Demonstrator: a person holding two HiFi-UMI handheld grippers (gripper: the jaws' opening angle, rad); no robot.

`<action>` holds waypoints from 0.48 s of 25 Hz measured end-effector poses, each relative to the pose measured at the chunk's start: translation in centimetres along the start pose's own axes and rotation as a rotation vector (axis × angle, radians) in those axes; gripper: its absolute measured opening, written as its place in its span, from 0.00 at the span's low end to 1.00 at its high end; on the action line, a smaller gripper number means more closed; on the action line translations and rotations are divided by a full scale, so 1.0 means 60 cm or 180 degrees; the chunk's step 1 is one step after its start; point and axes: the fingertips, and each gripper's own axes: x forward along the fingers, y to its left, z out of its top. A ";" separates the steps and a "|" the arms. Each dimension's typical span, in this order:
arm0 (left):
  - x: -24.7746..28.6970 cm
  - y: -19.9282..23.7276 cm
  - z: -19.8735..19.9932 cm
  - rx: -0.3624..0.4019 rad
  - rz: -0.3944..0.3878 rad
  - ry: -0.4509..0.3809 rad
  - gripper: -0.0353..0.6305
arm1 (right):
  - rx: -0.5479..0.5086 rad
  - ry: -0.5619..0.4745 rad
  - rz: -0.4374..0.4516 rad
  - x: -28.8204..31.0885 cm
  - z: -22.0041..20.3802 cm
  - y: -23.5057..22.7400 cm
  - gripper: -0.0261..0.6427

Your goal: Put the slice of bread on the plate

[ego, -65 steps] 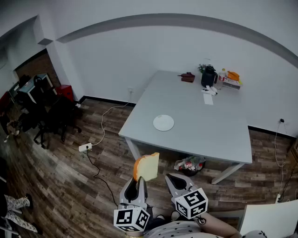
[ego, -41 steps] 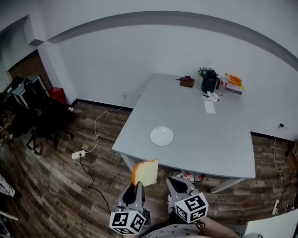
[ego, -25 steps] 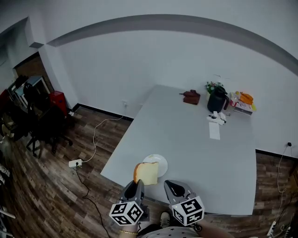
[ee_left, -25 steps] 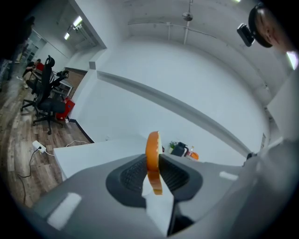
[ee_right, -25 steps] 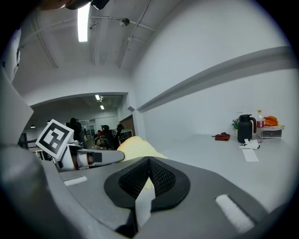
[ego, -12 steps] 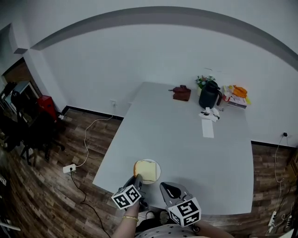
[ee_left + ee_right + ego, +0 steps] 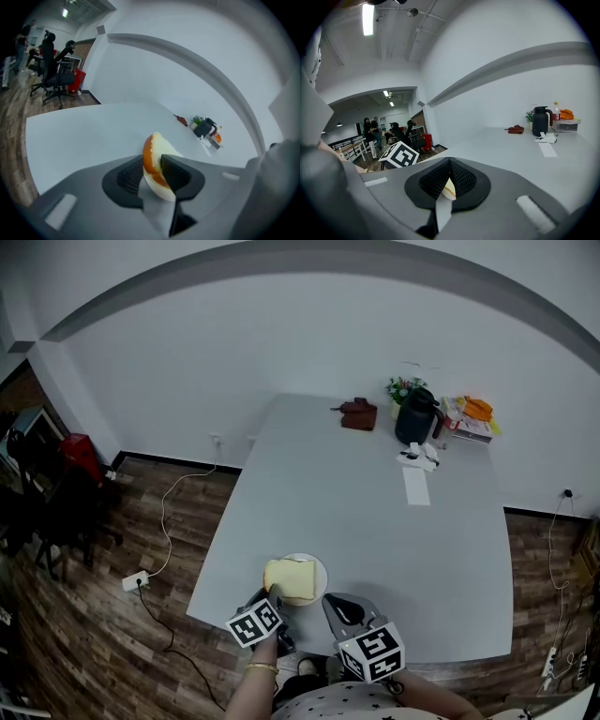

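The slice of bread (image 7: 289,578), pale with an orange-brown crust, lies over the white plate (image 7: 317,567) near the grey table's front left corner. My left gripper (image 7: 272,597) reaches it from below in the head view. In the left gripper view the slice (image 7: 155,161) stands edge-up between the jaws, touching both pads, and the jaws are opening. My right gripper (image 7: 343,605) hovers just right of the plate, apart from it, its pads (image 7: 461,180) together. A thin pale sliver shows in the slit between them; I cannot tell what it is.
At the table's (image 7: 375,521) far right end stand a black jug (image 7: 412,416), a small plant, a brown object (image 7: 358,414), an orange thing (image 7: 473,409) and papers (image 7: 415,486). A cable and power strip (image 7: 134,579) lie on the wooden floor. Office chairs (image 7: 54,77) and people are at the far left.
The view closed in on the table. My left gripper came down and forward with the bread, from in front of the table to over the plate. The right gripper followed alongside.
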 end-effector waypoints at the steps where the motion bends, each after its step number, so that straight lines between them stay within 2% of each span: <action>1: 0.002 0.010 -0.004 0.0075 0.0114 0.0043 0.23 | 0.0013 0.0020 -0.0002 0.006 -0.002 -0.002 0.04; 3: 0.004 0.027 -0.008 0.0353 0.0348 0.0111 0.25 | 0.0043 0.0070 0.0000 0.020 -0.006 -0.005 0.04; 5: 0.000 0.030 -0.001 0.0574 0.0429 0.0078 0.28 | 0.0066 0.0124 0.0008 0.035 -0.008 -0.009 0.04; 12: -0.060 -0.016 0.060 0.0619 0.0274 -0.0334 0.27 | 0.0179 0.0325 0.0019 0.096 -0.020 -0.027 0.04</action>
